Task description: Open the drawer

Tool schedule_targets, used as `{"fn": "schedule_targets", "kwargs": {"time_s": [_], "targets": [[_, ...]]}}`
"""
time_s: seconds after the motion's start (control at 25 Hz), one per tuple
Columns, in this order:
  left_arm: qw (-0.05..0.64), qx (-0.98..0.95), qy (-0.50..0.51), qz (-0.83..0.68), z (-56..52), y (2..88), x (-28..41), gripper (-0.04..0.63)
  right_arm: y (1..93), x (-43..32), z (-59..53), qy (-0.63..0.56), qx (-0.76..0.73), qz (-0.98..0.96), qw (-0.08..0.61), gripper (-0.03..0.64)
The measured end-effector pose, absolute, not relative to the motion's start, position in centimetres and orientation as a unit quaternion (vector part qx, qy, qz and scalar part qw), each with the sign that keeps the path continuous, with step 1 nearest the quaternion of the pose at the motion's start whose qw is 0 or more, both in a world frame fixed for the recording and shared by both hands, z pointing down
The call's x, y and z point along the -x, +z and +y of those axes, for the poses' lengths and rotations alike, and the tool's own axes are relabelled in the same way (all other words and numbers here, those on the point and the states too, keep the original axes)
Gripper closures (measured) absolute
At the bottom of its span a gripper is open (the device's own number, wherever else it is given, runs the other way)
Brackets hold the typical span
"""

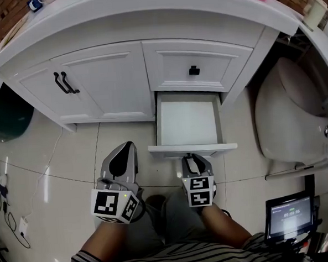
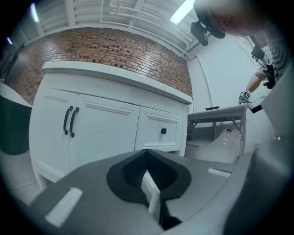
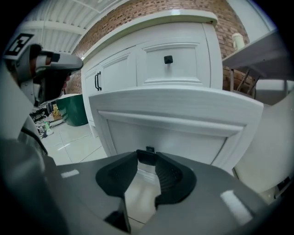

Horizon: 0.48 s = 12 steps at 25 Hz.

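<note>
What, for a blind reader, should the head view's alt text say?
The lower drawer of a white cabinet stands pulled out and empty, the right gripper at its front. The left gripper hangs alongside, over floor tiles.

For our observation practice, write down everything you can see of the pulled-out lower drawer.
The lower drawer is white, seemingly painted wood, pulled out from the vanity beneath a shut upper drawer. Its box has a pale bottom; nothing shows inside. The front panel has a raised frame and a small black knob. The right gripper has its jaws closed on that knob; the left gripper does not touch the drawer.
</note>
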<state>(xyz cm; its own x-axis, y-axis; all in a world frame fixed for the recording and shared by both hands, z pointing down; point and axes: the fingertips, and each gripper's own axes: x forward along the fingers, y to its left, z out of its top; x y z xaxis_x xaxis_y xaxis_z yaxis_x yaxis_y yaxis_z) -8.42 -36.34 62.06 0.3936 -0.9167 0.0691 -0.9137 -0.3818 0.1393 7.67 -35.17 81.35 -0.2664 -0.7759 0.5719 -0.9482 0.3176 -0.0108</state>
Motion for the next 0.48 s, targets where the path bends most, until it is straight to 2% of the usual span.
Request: {"fn": "schedule_targets", "kwargs": {"time_s": [0.4,0.48], "targets": [[0.06,-0.836,-0.005,-0.546,-37.0,62.0,7.3,0.581,81.4,-7.7,-34.5,0.186,-0.552,-0.778,0.237,0.486],[0.058,-0.841,0.002,-0.539,-37.0,61.6,6.8,0.581,81.2,-8.1,-33.8,0.196,-0.546,-0.78,0.237,0.458]]}}
